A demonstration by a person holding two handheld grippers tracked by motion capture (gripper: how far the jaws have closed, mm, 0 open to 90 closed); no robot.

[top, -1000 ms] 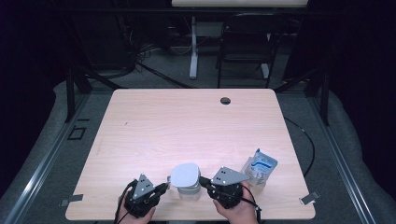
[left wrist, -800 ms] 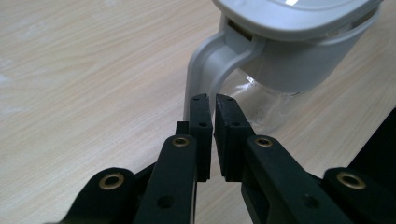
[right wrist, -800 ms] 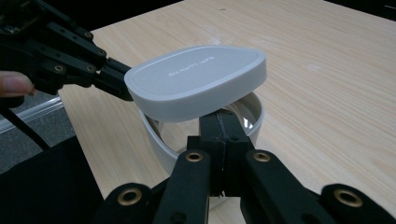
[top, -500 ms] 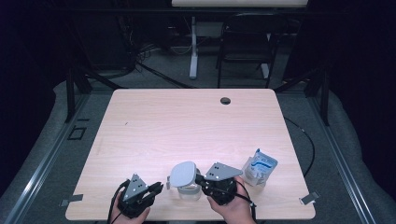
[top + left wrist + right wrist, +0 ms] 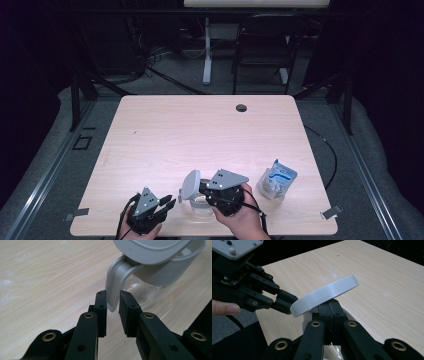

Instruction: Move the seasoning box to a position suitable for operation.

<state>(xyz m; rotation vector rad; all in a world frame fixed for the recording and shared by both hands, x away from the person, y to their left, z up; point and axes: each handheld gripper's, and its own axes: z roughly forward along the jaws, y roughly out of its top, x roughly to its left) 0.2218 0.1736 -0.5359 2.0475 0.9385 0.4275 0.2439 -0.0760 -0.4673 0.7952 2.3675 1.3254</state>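
light: bright overhead on table (image 5: 165,130) | surroundings: dark (nearly black) | high view: soft, grainy | close views: sharp

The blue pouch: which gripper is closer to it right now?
Right. The right gripper sits just left of the blue pouch, at the jar's lid. The left gripper is farther left, beyond the jar.

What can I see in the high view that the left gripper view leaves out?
The high view adds the table's full outline, a pouch standing near its right edge, and the right tool holding the tilted grey lid. The left gripper view adds close detail: the left tool with its jaws on either side of the jar's grey handle; whether they pinch it is unclear. Both share the lid, the clear jar, the left tool and the wooden tabletop.
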